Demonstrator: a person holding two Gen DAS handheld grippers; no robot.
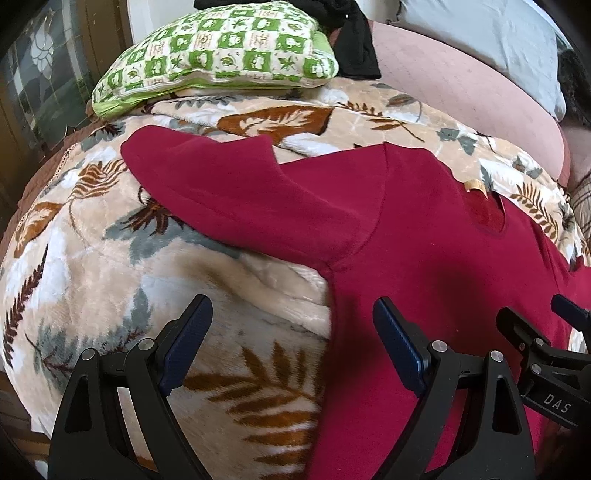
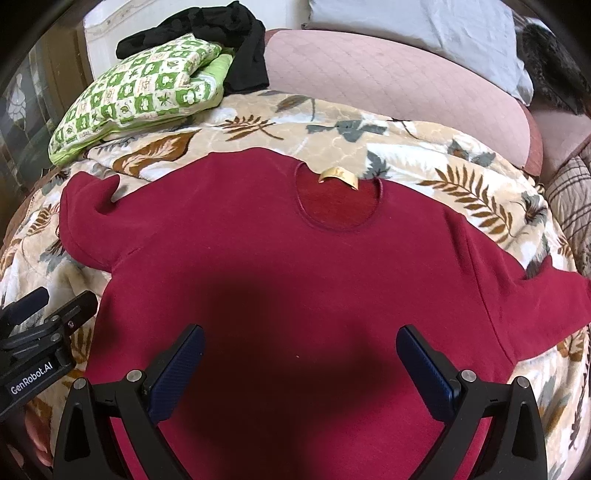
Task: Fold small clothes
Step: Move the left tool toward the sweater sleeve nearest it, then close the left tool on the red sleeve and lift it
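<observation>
A dark red short-sleeved shirt (image 2: pixel 280 266) lies flat and spread out on a leaf-patterned blanket (image 2: pixel 424 147), neck hole and tan label (image 2: pixel 338 176) at the far side. In the left wrist view the shirt (image 1: pixel 424 258) fills the right half, its left sleeve (image 1: pixel 207 181) stretched out to the left. My left gripper (image 1: pixel 293 314) is open and empty, straddling the shirt's left side edge below the armpit. It shows at the left edge of the right wrist view (image 2: pixel 55 306). My right gripper (image 2: pixel 301 339) is open and empty above the shirt's middle.
A green-and-white checked cushion (image 2: pixel 136 96) and a black garment (image 2: pixel 236 48) lie at the far left of the bed. A pink quilted cover (image 2: pixel 388 81) and a pale blue pillow (image 2: pixel 424 33) lie behind. A plaid cloth (image 2: pixel 572 199) is at the right.
</observation>
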